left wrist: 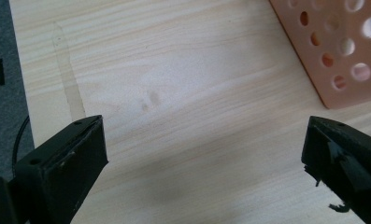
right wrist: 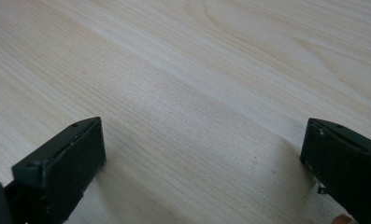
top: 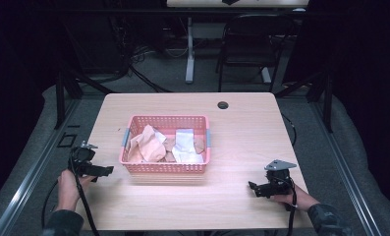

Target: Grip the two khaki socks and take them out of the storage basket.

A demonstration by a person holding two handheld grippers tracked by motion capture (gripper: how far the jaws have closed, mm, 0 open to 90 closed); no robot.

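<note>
The pink basket (top: 165,167) stands near the middle of the wooden worktop (top: 241,128) and holds crumpled peach and white cloths (top: 170,145). The left gripper (top: 104,170) is just beside the basket's left front corner, jaws wide apart and empty. The right gripper (top: 253,188) is well apart at the right, low over bare wood, jaws also spread with nothing between them.

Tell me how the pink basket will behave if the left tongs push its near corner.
The pink basket looks like thin perforated plastic holding only crumpled cloths, so it is probably light. On the smooth wooden table it would likely slide or pivot rather than tip. Its wall may flex slightly.
</note>
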